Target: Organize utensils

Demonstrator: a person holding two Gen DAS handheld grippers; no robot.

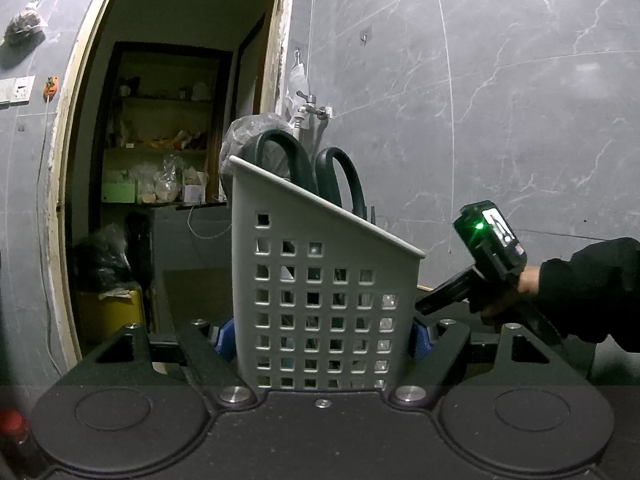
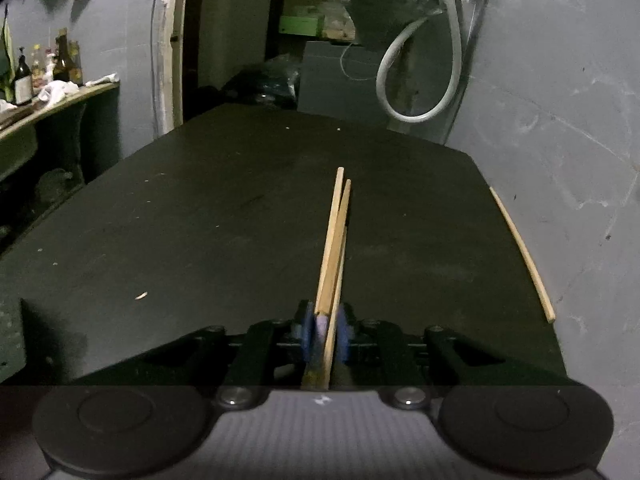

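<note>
My left gripper (image 1: 322, 336) is shut on a grey perforated utensil holder (image 1: 320, 280), its blue pads pressed against both sides. Black-handled scissors (image 1: 308, 168) stand inside the holder. My right gripper (image 2: 325, 334) is shut on a bundle of wooden chopsticks (image 2: 335, 240) that point forward over the black table (image 2: 200, 220). One more chopstick (image 2: 522, 252) lies along the table's right edge by the wall. The right gripper's body (image 1: 486, 248) and the hand holding it show at the right of the left wrist view.
A grey marble wall (image 1: 500, 100) with a tap (image 1: 310, 114) stands behind the holder. An open doorway (image 1: 172, 120) leads to cluttered shelves. A grey hose (image 2: 420, 80) hangs past the table's far end. Bottles (image 2: 24, 76) stand on a side counter at the left.
</note>
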